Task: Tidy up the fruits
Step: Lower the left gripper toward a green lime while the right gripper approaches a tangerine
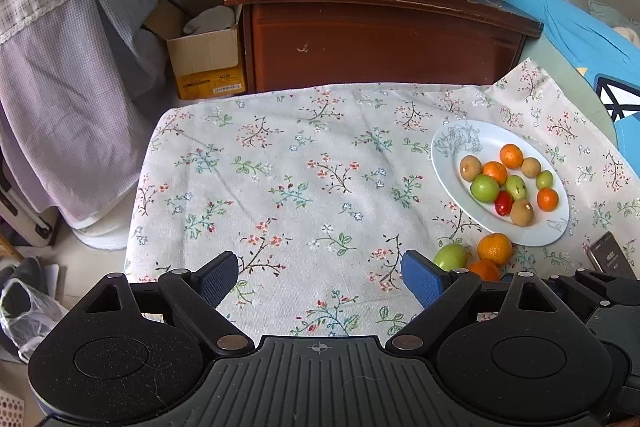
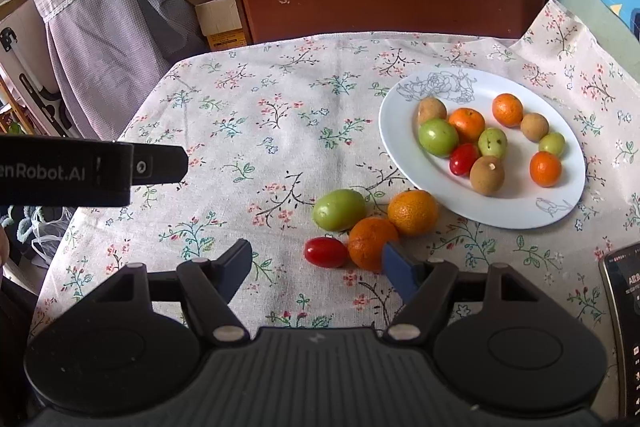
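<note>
A white oval plate (image 2: 404,115) holds several small fruits: oranges, green fruits, brown fruits and a red tomato; it also shows in the left wrist view (image 1: 444,155). Loose on the floral cloth in front of it lie a green fruit (image 2: 339,209), two oranges (image 2: 414,211) (image 2: 370,242) and a red tomato (image 2: 326,251). My right gripper (image 2: 316,263) is open and empty, just in front of the tomato and the near orange. My left gripper (image 1: 320,277) is open and empty over bare cloth, left of the loose green fruit (image 1: 450,256) and orange (image 1: 495,247).
A phone (image 2: 624,323) lies at the cloth's right edge. A wooden cabinet (image 1: 380,43) with boxes on top stands behind the table. A cardboard box (image 1: 206,63) and hanging cloth (image 1: 68,107) are at the left. The left gripper's body (image 2: 80,173) reaches in from the left.
</note>
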`<state>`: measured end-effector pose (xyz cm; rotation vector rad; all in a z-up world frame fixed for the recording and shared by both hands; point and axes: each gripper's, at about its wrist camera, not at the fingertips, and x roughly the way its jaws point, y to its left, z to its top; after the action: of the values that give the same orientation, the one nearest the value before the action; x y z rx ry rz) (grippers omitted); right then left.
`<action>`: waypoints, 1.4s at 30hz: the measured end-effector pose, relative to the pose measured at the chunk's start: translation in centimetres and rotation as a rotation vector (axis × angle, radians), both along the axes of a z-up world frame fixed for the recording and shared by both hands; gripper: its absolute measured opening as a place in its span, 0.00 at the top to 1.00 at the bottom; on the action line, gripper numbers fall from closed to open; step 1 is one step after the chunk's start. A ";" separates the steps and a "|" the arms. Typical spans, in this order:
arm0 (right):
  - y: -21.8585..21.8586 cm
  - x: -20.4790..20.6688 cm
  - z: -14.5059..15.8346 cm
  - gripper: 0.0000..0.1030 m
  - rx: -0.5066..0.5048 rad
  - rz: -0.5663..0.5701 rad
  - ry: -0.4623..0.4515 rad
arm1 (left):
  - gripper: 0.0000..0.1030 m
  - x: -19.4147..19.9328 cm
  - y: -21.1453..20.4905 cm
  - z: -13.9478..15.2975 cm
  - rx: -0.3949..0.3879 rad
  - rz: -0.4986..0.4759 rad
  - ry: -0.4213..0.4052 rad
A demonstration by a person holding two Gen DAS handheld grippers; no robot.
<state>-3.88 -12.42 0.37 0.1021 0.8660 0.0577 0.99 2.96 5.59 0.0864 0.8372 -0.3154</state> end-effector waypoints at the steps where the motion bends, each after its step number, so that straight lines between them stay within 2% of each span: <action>1: -0.1 0.0 0.0 0.29 0.002 -0.002 0.000 | 0.12 0.0 -0.1 0.0 -0.002 -0.003 0.001; 8: -1.2 -1.1 0.5 0.29 0.027 -0.028 -0.005 | 0.12 -0.1 -0.2 -0.4 0.006 -0.013 0.009; 15: -3.1 -3.5 0.4 0.29 0.059 -0.087 0.031 | 0.12 0.0 -0.4 -0.6 0.003 -0.021 0.037; 20: -3.6 -3.8 -0.1 0.30 0.043 -0.107 0.020 | 0.12 -0.1 -0.8 -0.5 -0.004 -0.038 0.039; 24: -4.3 -3.0 -0.2 0.44 0.089 -0.131 -0.016 | 0.12 0.1 -0.7 -0.6 -0.016 -0.024 0.039; 26: -4.7 -2.4 -0.4 0.47 0.138 -0.141 -0.022 | 0.13 0.3 -0.7 -0.7 -0.019 -0.010 0.043; 30: -4.7 -1.2 -1.0 0.58 0.172 -0.144 -0.013 | 0.13 0.6 -0.9 -1.0 -0.030 -0.009 0.045; 36: -4.2 -0.1 -1.8 0.59 0.162 -0.128 -0.001 | 0.15 0.9 -1.3 -1.4 -0.062 -0.027 0.054; 42: -4.1 0.2 -1.7 0.67 0.148 -0.119 -0.012 | 0.15 1.0 -1.7 -1.8 -0.064 -0.026 0.060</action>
<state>-3.70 -16.49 -1.36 0.2911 0.8419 0.0114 1.98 1.26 3.83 0.0282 0.8851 -0.3710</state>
